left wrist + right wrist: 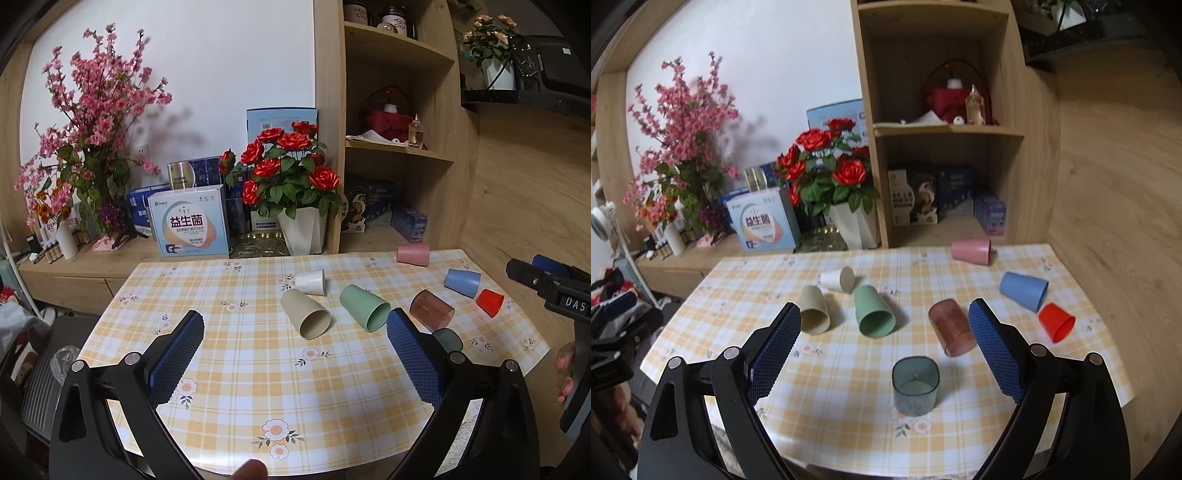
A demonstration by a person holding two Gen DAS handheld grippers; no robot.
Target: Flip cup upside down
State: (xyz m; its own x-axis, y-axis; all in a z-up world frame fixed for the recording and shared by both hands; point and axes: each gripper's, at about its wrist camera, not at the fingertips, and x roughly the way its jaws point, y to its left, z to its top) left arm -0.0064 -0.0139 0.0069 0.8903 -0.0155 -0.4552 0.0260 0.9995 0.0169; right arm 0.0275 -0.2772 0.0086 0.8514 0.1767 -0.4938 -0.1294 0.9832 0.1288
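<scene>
Several cups lie on their sides on the checked table: beige, green, white, translucent brown, blue, red, pink. A dark teal translucent cup stands upright, mouth up; it shows partly behind my left finger. My left gripper is open and empty above the table's front. My right gripper is open and empty, the teal cup just below between its fingers.
A low sideboard behind the table holds a potted red rose plant, pink blossom branches, and boxes. A wooden shelf unit stands at the back right. The right gripper shows at the right edge.
</scene>
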